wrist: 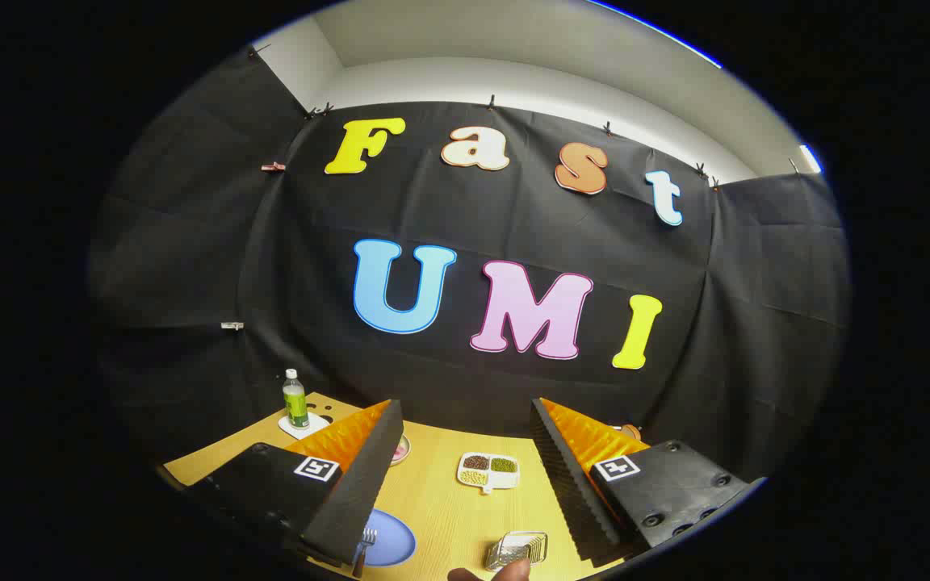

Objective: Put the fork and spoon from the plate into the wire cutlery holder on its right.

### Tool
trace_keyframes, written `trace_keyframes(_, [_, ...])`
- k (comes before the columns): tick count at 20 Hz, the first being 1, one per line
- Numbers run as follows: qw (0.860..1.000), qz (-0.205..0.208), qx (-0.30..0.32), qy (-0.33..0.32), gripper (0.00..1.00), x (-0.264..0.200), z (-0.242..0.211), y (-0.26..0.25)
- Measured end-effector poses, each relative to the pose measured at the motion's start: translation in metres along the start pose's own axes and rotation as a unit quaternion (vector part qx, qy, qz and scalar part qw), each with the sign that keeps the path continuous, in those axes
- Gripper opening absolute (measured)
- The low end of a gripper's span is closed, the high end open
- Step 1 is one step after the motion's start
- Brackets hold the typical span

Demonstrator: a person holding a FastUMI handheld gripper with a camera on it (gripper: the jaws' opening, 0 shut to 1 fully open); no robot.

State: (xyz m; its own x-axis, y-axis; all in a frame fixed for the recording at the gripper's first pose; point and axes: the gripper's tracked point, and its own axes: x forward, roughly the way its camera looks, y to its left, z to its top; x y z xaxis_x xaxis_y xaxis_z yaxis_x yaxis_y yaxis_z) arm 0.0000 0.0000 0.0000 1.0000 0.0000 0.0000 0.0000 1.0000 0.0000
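Observation:
A blue plate lies on the wooden table, just beside the left finger's tip. A fork rests on the plate's left part, its tines showing next to that finger; the spoon is hidden. To the plate's right stands the wire cutlery holder, near the right finger's inner side. My gripper hangs above the table, open wide, with nothing between its fingers. A person's fingertip touches the table just in front of the holder.
A white divided dish with beans and grains sits beyond the fingers, mid-table. A green bottle stands on a white coaster at the far left corner. A pink-rimmed bowl peeks out by the left finger. The black cloth wall rises behind the table.

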Motion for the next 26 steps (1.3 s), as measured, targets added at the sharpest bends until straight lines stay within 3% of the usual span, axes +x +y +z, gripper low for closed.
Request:
trace_keyframes(16, [1.0, 0.017, 0.007, 0.015, 0.98, -0.008, -0.006, 0.008])
trace_keyframes(22, [0.99, 0.07, 0.01, 0.12, 0.98, -0.01, -0.061, 0.037])
trace_keyframes(26, [0.966, 0.12, 0.002, 0.229, 0.98, -0.022, -0.124, 0.068])
